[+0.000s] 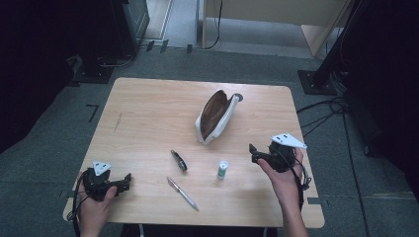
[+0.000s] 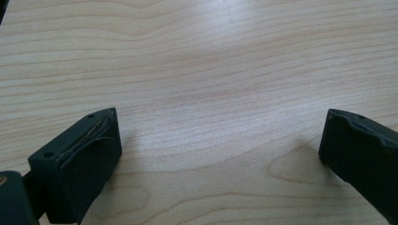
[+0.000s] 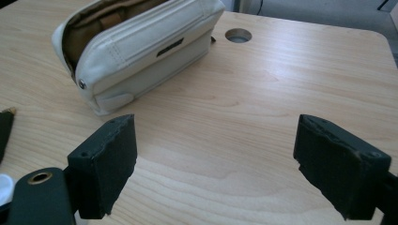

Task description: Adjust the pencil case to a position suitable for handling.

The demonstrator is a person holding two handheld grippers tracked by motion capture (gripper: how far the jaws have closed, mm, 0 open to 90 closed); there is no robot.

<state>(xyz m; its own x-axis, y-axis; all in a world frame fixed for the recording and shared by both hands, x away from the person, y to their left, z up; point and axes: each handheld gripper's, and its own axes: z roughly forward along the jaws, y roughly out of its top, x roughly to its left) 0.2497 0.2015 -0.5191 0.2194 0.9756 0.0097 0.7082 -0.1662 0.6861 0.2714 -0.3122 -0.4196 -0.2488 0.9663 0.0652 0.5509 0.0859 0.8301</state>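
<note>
Now:
pouch (image 1: 215, 116): unzipped, contents unseen, far counter (image 1: 148, 98) edge
near edge: pen (image 1: 183, 193), tube (image 1: 223, 169), clip (image 1: 179, 160)
left gripper (image 1: 123, 181): spread, empty
right gripper (image 1: 253, 152): spread, empty

Both hands in, both grippers open, nothing held.

L hand (image 1: 94, 205): I've got it in from the bottom edge, low at the near-left, wrapped round the L gripper (image 1: 127, 181); jaws point right, roughly level, grey plate on top, cable trailing back by the wrist. In the left gripper view the jaws stand wide apart, nothing betw. them. R hand (image 1: 284, 173): forearm up from the bottom right, wrist raised, R gripper (image 1: 252, 153) aimed left, grey plate up top, cable hanging by the wrist. Right gripper view: jaws wide, gap clear.
</note>
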